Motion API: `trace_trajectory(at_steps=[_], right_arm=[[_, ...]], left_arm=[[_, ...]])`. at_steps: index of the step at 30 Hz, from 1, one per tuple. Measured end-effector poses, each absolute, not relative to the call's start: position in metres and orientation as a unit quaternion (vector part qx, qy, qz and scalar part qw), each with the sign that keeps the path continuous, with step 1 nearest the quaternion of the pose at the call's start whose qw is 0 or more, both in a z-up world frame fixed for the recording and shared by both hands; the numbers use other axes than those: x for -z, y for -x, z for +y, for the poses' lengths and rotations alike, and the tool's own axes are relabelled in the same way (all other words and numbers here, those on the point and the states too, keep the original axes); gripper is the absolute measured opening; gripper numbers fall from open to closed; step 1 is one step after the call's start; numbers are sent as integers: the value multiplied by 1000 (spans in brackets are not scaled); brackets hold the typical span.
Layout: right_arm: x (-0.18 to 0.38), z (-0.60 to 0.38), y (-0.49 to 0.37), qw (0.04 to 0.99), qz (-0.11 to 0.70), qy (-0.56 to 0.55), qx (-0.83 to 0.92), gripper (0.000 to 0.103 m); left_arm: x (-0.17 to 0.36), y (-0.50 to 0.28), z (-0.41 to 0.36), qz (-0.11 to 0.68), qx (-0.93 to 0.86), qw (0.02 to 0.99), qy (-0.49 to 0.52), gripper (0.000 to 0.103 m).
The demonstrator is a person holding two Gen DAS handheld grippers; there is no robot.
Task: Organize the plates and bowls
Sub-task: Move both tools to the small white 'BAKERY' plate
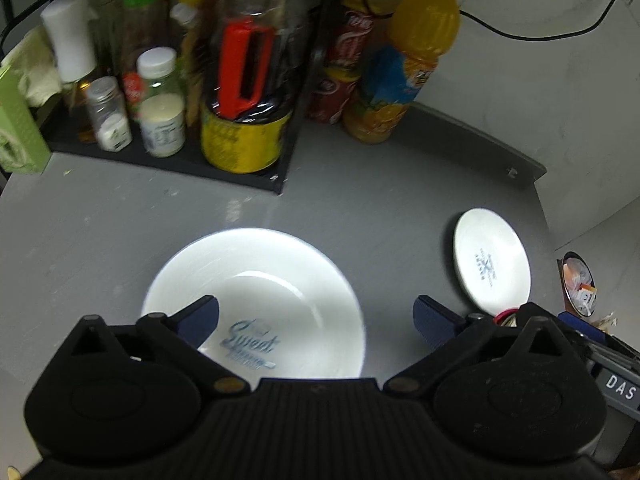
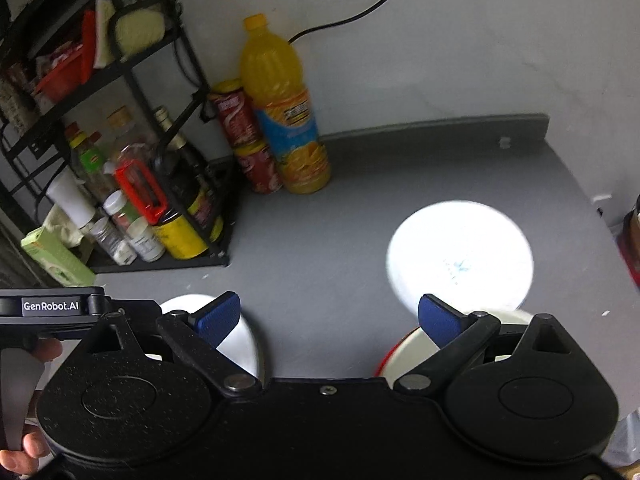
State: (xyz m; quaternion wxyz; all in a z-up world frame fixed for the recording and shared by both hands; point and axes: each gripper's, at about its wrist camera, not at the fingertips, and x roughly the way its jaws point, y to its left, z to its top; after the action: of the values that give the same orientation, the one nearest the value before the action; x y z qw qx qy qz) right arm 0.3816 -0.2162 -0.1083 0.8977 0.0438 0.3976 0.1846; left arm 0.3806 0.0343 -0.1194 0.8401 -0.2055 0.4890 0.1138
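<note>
A white bowl (image 1: 276, 292) with blue "Sweet" lettering sits on the grey table just under my open left gripper (image 1: 316, 320); its left finger hangs over the bowl's near rim. A small white plate (image 1: 492, 260) with a blue mark lies to the right. In the right wrist view the same plate (image 2: 460, 252) lies ahead of my open, empty right gripper (image 2: 328, 320). The white bowl (image 2: 244, 344) shows behind its left finger. A red-rimmed white bowl (image 2: 404, 352) sits behind its right finger.
A black rack (image 1: 240, 176) with bottles, jars and a yellow can (image 1: 240, 140) stands at the back left. An orange juice bottle (image 1: 404, 64) and red cans (image 1: 340, 76) stand against the wall. A green tissue box (image 1: 16, 128) is far left. The table edge (image 1: 548, 216) is right.
</note>
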Motion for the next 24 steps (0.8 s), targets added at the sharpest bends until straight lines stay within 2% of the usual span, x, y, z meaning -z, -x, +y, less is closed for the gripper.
trace_trajectory(at_steps=[11,24], right_arm=[[110,-260,-424,895,408,-42,-176,96],[123,-321,-471,889,428,-54,-153,96]], left_arm=[[115,-438,-14,491,-100,842,202,102],[138,-496,-62,500,-77,836,211,100]])
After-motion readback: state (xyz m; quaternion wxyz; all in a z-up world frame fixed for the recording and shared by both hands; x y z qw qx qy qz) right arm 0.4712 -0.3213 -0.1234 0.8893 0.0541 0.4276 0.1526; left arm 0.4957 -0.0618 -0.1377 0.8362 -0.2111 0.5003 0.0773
